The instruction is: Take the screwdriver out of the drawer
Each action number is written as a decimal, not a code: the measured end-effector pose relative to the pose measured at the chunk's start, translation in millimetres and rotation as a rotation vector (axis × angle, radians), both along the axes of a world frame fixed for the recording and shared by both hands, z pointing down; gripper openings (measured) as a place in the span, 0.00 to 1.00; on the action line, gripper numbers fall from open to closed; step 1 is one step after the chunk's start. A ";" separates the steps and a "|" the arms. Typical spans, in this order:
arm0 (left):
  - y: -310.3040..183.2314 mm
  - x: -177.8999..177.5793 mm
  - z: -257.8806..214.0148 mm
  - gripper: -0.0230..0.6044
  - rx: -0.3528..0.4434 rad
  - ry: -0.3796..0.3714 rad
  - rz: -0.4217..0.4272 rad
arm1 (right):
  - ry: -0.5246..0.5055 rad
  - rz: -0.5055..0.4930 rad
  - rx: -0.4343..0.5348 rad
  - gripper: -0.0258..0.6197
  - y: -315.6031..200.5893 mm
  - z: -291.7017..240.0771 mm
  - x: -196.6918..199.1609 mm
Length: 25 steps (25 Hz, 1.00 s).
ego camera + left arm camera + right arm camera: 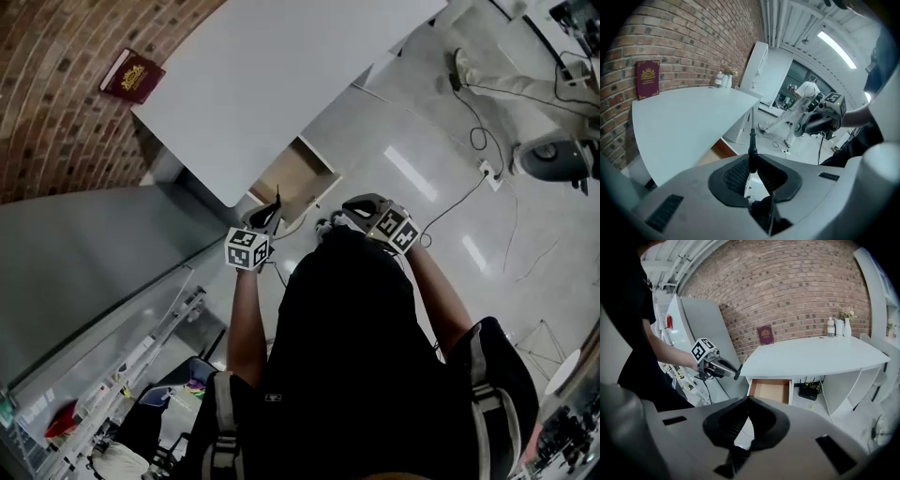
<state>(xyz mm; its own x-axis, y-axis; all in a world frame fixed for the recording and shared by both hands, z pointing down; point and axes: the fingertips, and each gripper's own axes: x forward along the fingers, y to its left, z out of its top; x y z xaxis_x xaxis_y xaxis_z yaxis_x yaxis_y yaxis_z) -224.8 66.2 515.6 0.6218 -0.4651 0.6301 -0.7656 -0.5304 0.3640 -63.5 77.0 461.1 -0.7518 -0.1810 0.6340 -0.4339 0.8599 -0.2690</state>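
Left gripper [751,159] fingers [733,176] clenched on screwdriver [752,140]; drawer [771,390] at 12 o'clock open, looks bare (right gripper [748,401] fingers closed, empty). Removal judged complete.

Person: black short-sleeved top [347,328], forearms bare, with grey-and-black padded straps [222,429] running over both shoulders. Left gripper [751,161] and right gripper [744,401]: broad, smooth pale-grey moulded shells, the jaws lined with dark ribbed pads [736,176], and small black slotted insets [665,211] set into the shell on either side. Each gripper carries a white cube [247,249] printed with black square markers on its faces, and from the head view the gripper bodies read as darker grey with rounded backs.
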 end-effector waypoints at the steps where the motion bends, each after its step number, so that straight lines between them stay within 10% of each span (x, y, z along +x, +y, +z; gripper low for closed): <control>1: 1.5 -1.5 -5.4 0.13 0.011 0.016 -0.012 | 0.000 -0.002 0.005 0.13 1.9 -1.9 -2.0; 25: 13.9 0.0 -77.5 0.13 0.187 0.098 -0.023 | -0.012 -0.064 0.104 0.13 5.4 -32.6 -27.5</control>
<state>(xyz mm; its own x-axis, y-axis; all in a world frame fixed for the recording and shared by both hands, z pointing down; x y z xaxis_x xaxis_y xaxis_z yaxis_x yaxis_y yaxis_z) -224.8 80.1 438.1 0.6636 -0.5830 0.4687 -0.7442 -0.5784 0.3341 -91.0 82.5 428.5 -0.7715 -0.1967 0.6050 -0.3746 0.9091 -0.1822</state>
